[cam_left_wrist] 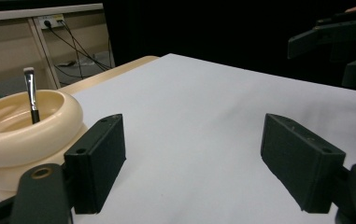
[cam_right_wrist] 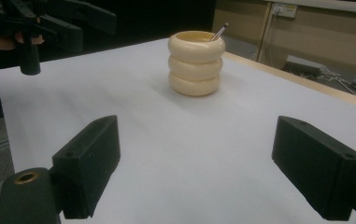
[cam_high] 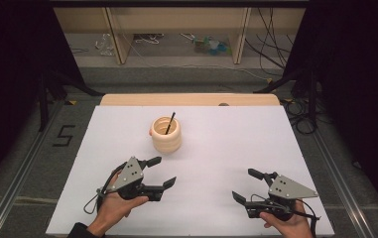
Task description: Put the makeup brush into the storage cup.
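The left claw (cam_high: 157,172) is hovering low over the near-left tabletop (cam_high: 236,139), jaws spread wide and gripping nothing. The right claw (cam_high: 248,184) is hovering at the near-right, jaws likewise spread and empty. A cream ribbed holder (cam_high: 166,134) is standing upright near the tabletop's middle, ahead of both claws and just beyond the left one. A thin dark brush (cam_high: 169,123) is standing in it, its long axis leaning toward the far right, tip clear of the rim. In my judgement the left claw is sitting nearer. The white surface is otherwise bare. Beyond are lying a grey floor, loose cables (cam_high: 276,54) and wooden shelving.
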`<action>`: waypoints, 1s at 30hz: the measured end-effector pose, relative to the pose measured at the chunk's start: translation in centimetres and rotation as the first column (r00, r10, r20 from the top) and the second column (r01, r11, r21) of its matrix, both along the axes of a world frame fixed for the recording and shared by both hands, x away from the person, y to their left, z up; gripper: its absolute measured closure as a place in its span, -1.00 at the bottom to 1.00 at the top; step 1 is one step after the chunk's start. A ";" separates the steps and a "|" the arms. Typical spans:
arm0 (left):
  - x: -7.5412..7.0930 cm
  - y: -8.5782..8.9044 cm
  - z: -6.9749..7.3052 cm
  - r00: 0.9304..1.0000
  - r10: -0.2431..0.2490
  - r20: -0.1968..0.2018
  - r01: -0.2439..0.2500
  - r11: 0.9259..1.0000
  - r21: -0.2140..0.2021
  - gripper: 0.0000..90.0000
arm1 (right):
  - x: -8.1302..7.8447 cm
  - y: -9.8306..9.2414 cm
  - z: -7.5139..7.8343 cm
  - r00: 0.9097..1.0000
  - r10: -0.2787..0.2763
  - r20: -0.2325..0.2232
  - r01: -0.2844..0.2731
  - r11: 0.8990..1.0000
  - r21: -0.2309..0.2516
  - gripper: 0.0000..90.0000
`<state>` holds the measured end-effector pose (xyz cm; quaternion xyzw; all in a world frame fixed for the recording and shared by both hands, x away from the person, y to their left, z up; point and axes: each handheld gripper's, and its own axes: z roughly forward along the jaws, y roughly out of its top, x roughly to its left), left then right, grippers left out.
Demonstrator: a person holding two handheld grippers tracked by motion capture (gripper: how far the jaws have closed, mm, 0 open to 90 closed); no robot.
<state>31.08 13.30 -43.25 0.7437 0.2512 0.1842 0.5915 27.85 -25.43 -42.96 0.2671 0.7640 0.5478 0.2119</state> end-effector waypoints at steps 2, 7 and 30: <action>-0.2 0.0 -0.1 1.000 -0.003 0.003 0.003 1.000 0.003 -0.51 | -0.1 0.0 0.0 1.000 0.000 -0.015 0.000 1.000 0.003 -0.64; -0.7 0.1 0.0 1.000 -0.001 0.008 0.001 1.000 -0.003 -0.51 | -0.1 0.1 0.0 1.000 -0.003 -0.014 0.003 1.000 0.009 -0.64; -1.6 1.1 -0.5 1.000 0.024 0.011 -0.024 1.000 -0.005 -0.51 | -0.1 -0.1 0.1 1.000 -0.008 -0.011 0.008 1.000 0.007 -0.64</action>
